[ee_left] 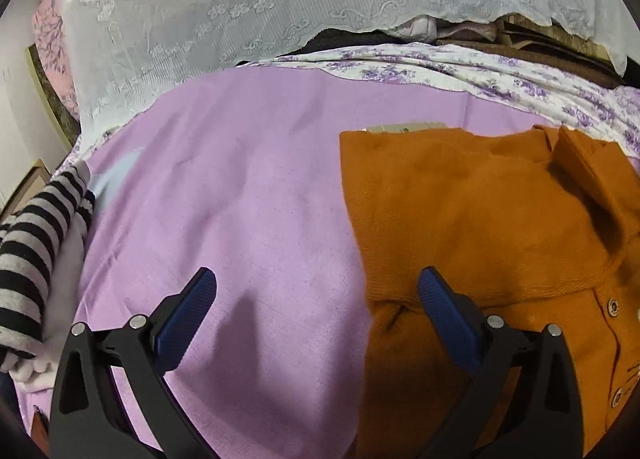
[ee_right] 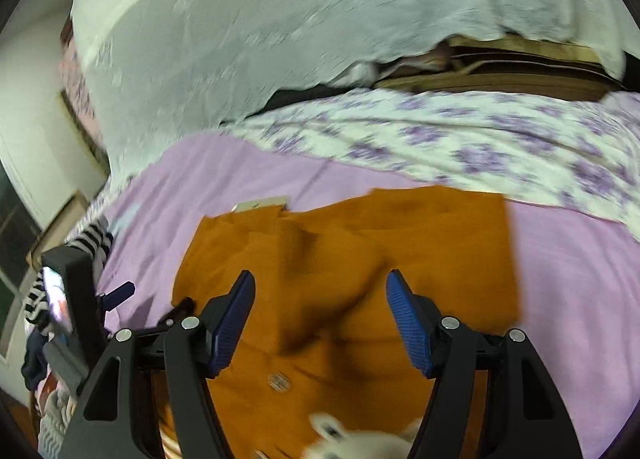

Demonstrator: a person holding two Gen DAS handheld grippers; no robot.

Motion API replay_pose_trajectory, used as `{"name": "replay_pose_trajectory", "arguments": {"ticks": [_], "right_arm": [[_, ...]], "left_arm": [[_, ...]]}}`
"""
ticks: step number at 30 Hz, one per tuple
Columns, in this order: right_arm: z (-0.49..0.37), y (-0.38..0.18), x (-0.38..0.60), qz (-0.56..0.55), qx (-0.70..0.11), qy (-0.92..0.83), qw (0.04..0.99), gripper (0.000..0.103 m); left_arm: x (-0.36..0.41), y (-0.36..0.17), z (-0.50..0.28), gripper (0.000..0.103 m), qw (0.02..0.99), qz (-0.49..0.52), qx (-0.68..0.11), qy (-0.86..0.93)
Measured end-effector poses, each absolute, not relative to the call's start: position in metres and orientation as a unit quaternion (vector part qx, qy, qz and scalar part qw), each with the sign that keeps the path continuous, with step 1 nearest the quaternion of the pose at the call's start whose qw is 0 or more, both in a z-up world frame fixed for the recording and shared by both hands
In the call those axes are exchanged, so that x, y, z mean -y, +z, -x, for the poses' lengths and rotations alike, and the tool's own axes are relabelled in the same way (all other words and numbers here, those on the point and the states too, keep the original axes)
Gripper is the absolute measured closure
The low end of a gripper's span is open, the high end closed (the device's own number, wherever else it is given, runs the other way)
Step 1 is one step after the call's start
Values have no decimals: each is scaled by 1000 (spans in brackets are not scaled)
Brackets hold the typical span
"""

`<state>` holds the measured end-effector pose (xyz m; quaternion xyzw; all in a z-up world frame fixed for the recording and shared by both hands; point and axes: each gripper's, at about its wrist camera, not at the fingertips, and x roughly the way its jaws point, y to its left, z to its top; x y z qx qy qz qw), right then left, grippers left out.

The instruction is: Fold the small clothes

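1. Overhead, we look down on one orange shirt (ee_left: 480,227) lying on a lilac sheet (ee_left: 240,199) — a single garment, spread with its collar toward the right edge of the left wrist view.

2. We count two buttons (ee_left: 612,305) on the placket in the left wrist view; the right wrist view shows one button (ee_right: 279,380) clearly, the rest lost to blur.

3. We see the left gripper (ee_left: 318,283) with its two blue-padded fingers (ee_left: 188,315) spread wide and nothing between them; one finger stands over bare sheet, the other over the shirt's left portion.

4. We see the right gripper (ee_right: 320,287) with its two fingers also well apart and gripping nothing — both hover above the middle of the shirt, whether touching it we cannot tell.

5. Beyond the shirt, one floral-print cloth (ee_left: 500,79) in white and purple borders the sheet, and one white lace cover (ee_left: 240,7) drapes behind it.

6. At the left edge, one black-and-white striped garment (ee_left: 32,259) lies apart from the shirt.

7. Just past the shirt's far edge, one small pale card or label (ee_left: 404,127) rests on the sheet, touching the fabric's border.

8. At the bottom of the right wrist view, a white fluffy shape (ee_right: 332,435) sits against the shirt — too blurred for us to identify.
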<state>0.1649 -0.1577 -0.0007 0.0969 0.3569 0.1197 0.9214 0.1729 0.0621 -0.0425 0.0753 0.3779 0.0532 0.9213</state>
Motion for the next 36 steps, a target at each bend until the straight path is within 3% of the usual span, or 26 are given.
{"name": "replay_pose_trajectory", "arguments": {"ticks": [6, 7, 8, 10, 15, 19, 24, 25, 26, 27, 36], "right_arm": [[-192, -23, 126, -32, -390, 61, 918, 36], [-192, -26, 129, -29, -389, 50, 919, 47], [-191, -27, 132, -29, -388, 43, 920, 69], [-186, -26, 148, -59, -380, 57, 921, 95], [-156, -17, 189, -117, -360, 62, 924, 94], [-150, -34, 222, -183, -390, 64, 900, 70], [-156, -44, 240, -259, -393, 88, 878, 70], [-157, -44, 240, -258, -393, 89, 878, 73], [-158, -43, 238, -254, -391, 96, 880, 89], [-159, -41, 237, -253, -388, 100, 881, 98], [-167, 32, 214, -181, -293, 133, 930, 98]], "left_arm": [[-70, -46, -175, 4, 917, -44, -395, 41], [-70, -46, -177, 4, 916, -41, -397, 39], [-70, -47, -176, 4, 916, -40, -398, 40], [-69, -47, -176, 4, 915, -43, -398, 41], [-68, -47, -176, 4, 916, -47, -396, 43], [-67, -48, -176, 4, 915, -50, -398, 45], [-68, -49, -175, 4, 916, -46, -397, 45], [-69, -49, -175, 4, 916, -44, -397, 44], [-69, -49, -175, 4, 916, -42, -398, 44], [-70, -49, -175, 4, 916, -41, -397, 44], [-79, -31, -160, 4, 937, -31, -331, 108]]}}
